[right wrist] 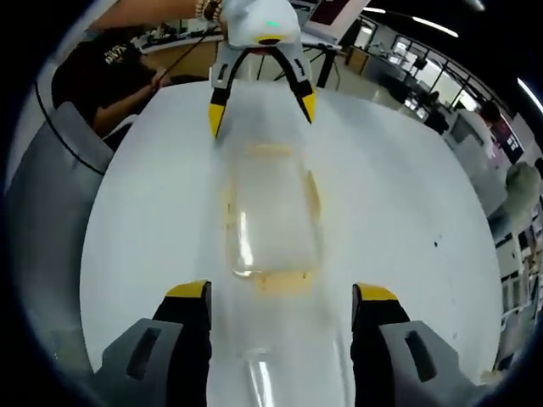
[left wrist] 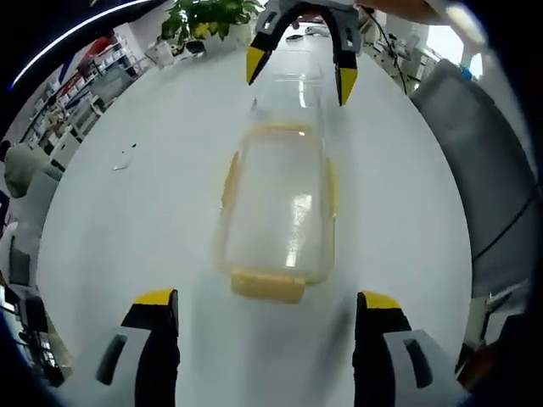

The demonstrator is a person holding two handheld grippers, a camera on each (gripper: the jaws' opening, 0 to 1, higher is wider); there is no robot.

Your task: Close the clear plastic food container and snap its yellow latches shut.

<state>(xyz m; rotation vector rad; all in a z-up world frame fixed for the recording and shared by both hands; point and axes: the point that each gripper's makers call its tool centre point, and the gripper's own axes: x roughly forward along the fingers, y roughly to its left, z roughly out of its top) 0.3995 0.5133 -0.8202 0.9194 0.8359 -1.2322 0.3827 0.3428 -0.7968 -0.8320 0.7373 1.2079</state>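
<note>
Lying flat on the white round table (left wrist: 127,220) between the two grippers is the clear rectangular plastic food container (left wrist: 280,212), its long axis running from one gripper toward the other. Yellow latches show along its edges: the near-end yellow latch (left wrist: 267,286) in the left gripper view sits just ahead of the left gripper (left wrist: 267,309), whose yellow-tipped black jaws stand wide apart with nothing between them. At the far end the right gripper (left wrist: 299,72) hangs over the table, jaws spread and empty, close to a clear lid-like sheet beyond the container; whether that sheet is attached I cannot tell. In the right gripper view the same container (right wrist: 270,216) lies ahead of the right gripper's parted jaws, with the left gripper (right wrist: 261,108) opposite, also spread. A green potted plant (left wrist: 208,17) stands at the table's far edge.
</note>
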